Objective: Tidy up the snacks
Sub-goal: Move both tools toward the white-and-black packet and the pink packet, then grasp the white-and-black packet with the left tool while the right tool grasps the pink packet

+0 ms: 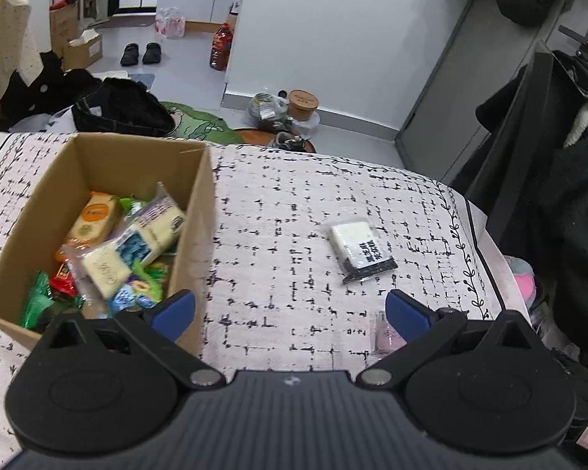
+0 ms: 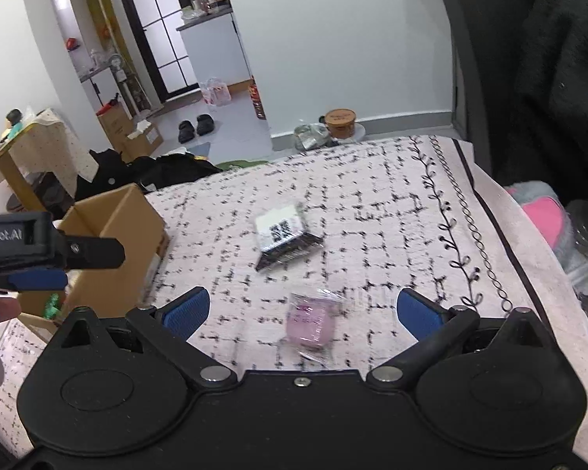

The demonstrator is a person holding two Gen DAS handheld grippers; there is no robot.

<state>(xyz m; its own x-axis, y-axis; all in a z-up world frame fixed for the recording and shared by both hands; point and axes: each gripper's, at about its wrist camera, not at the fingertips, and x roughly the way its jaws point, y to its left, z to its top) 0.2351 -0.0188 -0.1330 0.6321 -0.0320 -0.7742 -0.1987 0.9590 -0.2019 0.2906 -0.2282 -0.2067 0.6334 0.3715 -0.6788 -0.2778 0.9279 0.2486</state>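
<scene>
Cardboard walls of the open box [image 1: 200,196] stand at the left of the patterned tablecloth [image 1: 294,203], and the box already holds a heap of wrapped snacks [image 1: 113,250]. Two packets are not yet in it: a black-and-white snack packet [image 1: 360,251] lying flat well to the right of the box, and a small pink wrapped sweet [image 2: 311,323] nearer the front edge.

Judging by this, the sorting is near its end and the step in hand is reaching for what is left. The right gripper [image 2: 302,311] points steeply down at the cloth with its jaws spread wide and nothing between the pads; the pink sweet lies just ahead, centred in the gap. The next move calls for lowering until the blue pads flank the thin wrapper, then closing gently.

The left gripper [image 1: 290,309] is likewise tilted down, jaws wide and empty, hanging by the box's near right corner, its line toward the black-and-white packet.
</scene>
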